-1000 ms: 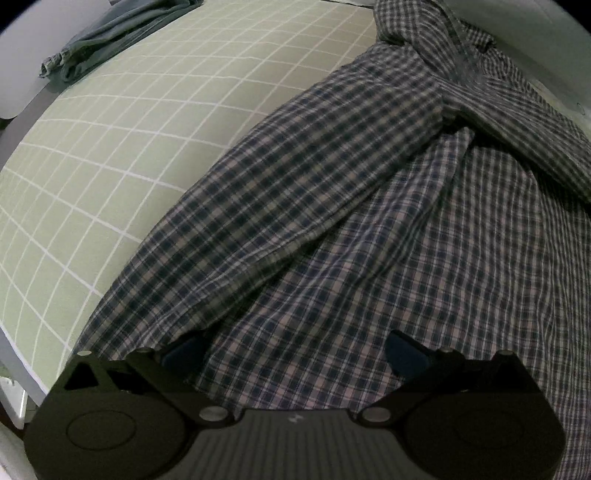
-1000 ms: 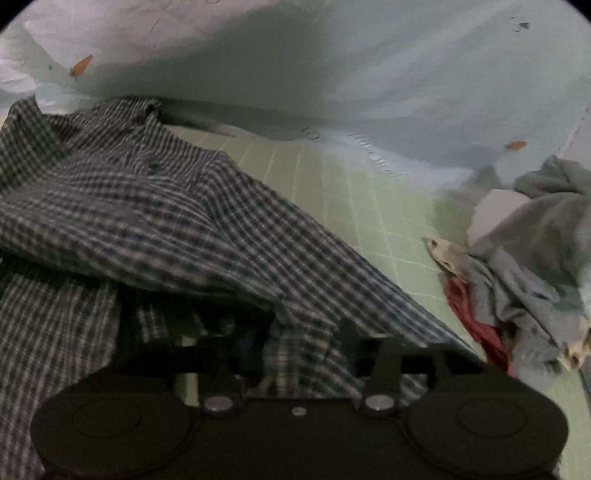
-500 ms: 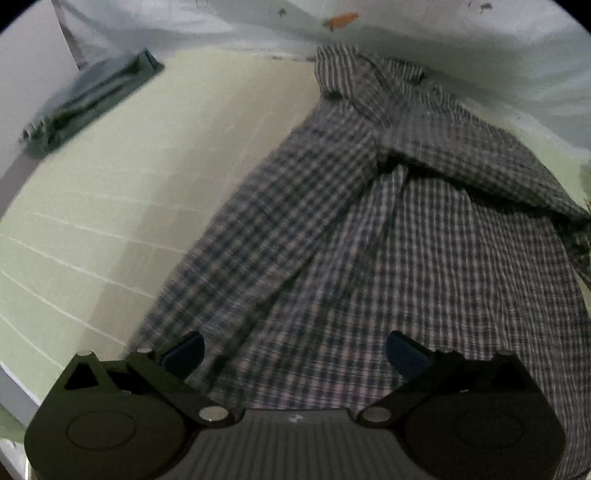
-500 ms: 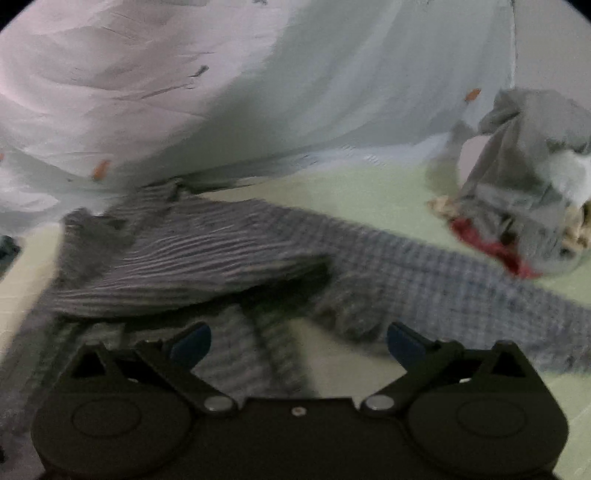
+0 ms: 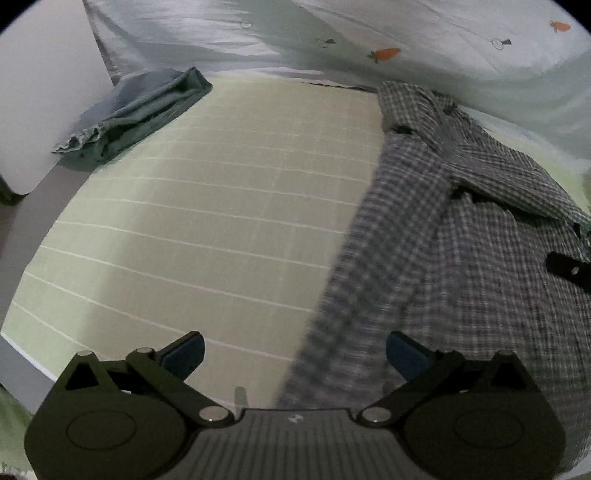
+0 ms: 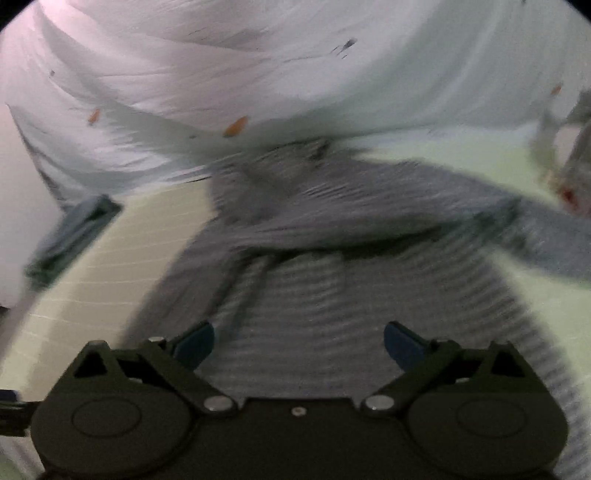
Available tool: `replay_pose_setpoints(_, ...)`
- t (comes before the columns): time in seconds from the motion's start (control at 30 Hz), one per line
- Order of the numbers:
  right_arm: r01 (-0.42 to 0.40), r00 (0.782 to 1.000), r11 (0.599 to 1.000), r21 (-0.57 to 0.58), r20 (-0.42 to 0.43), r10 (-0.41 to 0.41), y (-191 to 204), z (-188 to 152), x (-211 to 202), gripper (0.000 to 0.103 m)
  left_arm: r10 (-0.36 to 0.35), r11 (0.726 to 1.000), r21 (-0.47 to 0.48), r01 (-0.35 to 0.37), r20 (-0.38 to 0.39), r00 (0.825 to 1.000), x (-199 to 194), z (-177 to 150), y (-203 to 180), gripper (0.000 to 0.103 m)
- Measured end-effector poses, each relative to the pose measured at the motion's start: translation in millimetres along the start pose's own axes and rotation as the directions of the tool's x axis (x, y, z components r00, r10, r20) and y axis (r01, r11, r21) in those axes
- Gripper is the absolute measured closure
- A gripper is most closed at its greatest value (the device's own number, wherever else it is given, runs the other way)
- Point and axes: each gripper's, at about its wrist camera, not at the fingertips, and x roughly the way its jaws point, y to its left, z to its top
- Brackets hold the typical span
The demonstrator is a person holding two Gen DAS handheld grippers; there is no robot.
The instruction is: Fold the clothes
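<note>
A dark checked shirt [image 5: 461,258] lies spread on the pale green grid sheet [image 5: 221,221], collar toward the far blanket, one sleeve folded across its chest. My left gripper [image 5: 295,350] hovers open over the shirt's near left edge, its left finger above bare sheet and nothing between the pads. In the blurred right wrist view the shirt [image 6: 314,258] fills the middle. My right gripper [image 6: 299,341] hangs above its lower body with the jaws wide and closing slightly. They hold nothing.
A folded blue-grey garment [image 5: 147,110] lies at the sheet's far left corner, also seen as a blurred garment [image 6: 74,232]. A white carrot-print blanket [image 5: 369,29] is bunched along the back. A grey and red clothes pile [image 6: 576,155] sits far right.
The right gripper's jaws spread wide and let go of the shirt fabric. Both grippers drew back and up, and the left one slid to the shirt's left edge.
</note>
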Motion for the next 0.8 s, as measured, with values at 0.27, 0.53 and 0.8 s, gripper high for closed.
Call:
replay_pose_setpoints(0.27, -0.162, 0.981, 0.981, 0.110, -0.089, 0.172, 77, -35, 13, 0.044, -0.036, 0.997, 0.075, 0.036, -0.004, 0.999, 8, 3, 58, 0.000)
replay_pose_setpoints(0.53, -0.157, 0.970, 0.948, 0.278, -0.137, 0.201, 115, -79, 22, 0.055, -0.072, 0.977, 0.199, 0.073, -0.017, 0.997, 18, 1, 93, 0.000)
replay_pose_setpoints(0.8, -0.121, 0.964, 0.915, 0.385, -0.173, 0.201, 124, -107, 19, 0.062, -0.103, 0.969, 0.219, 0.113, -0.055, 0.993, 27, -2, 104, 0.000)
